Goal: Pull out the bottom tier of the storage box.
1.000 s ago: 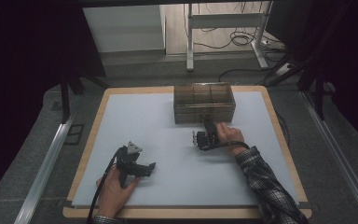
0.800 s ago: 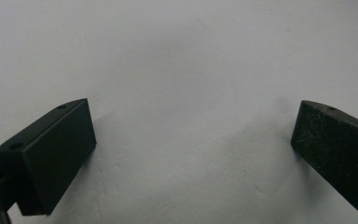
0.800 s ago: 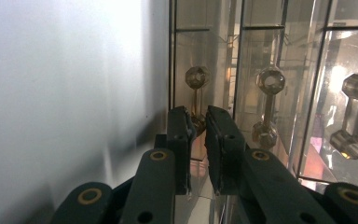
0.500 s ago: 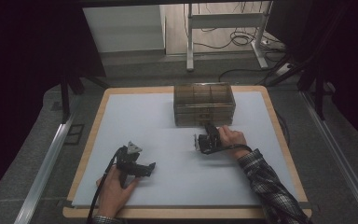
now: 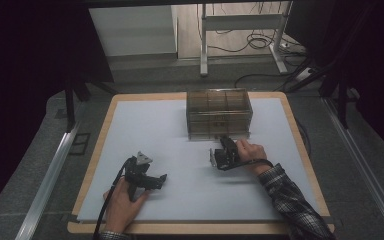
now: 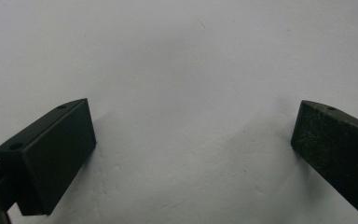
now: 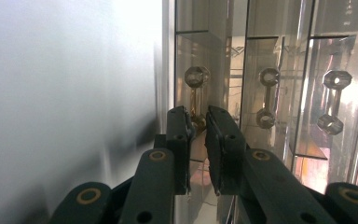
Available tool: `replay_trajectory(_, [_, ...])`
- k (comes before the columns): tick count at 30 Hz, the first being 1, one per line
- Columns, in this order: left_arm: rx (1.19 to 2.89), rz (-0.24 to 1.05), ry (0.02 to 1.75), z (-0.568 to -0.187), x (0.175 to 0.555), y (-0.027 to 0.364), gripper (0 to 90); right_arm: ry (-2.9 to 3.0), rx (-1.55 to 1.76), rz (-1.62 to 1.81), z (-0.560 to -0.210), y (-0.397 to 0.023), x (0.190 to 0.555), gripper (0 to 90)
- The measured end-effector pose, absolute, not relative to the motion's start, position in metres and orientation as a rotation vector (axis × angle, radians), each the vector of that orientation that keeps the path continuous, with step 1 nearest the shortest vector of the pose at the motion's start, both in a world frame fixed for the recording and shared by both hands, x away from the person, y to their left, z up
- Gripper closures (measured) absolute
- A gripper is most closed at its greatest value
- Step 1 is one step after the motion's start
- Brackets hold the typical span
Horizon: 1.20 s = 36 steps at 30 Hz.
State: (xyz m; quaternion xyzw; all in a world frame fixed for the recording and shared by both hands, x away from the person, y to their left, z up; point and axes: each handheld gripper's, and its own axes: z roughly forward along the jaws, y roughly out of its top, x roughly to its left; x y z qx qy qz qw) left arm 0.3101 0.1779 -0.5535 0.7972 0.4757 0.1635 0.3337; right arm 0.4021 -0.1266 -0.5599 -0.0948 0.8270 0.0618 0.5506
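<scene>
A smoky clear drawer cabinet (image 5: pixel 219 112) stands at the back middle of the white mat (image 5: pixel 145 130). My right gripper (image 5: pixel 224 141) points at its front, and in the right gripper view it (image 7: pixel 198 123) is shut on the bar handle (image 7: pixel 195 77) of one drawer. Two more such handles (image 7: pixel 269 98) (image 7: pixel 334 100) show on neighbouring drawers. Whether the drawer has slid out I cannot tell. My left gripper (image 5: pixel 161 181) rests in a hand near the front left. Seen from its own camera, the left gripper (image 6: pixel 193 135) is open wide over bare mat, nothing between the jaws.
The mat lies on a wooden board (image 5: pixel 300 150) with dark grey floor around it. Metal rails (image 5: pixel 50 175) run along both sides. Beyond the table stand a white desk frame (image 5: pixel 240 30) and loose cables (image 5: pixel 260 45).
My right gripper has drawn back a little from the cabinet toward the near edge, still shut. The left gripper has stayed where it was.
</scene>
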Motion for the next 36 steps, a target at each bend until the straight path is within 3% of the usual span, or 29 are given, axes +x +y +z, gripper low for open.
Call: replay_trajectory(36, [2.081,0.427,1.242,-0.554,0.310,0.178,0.0,2.056,-0.170,0.279,-0.537,-0.133,0.390,66.6])
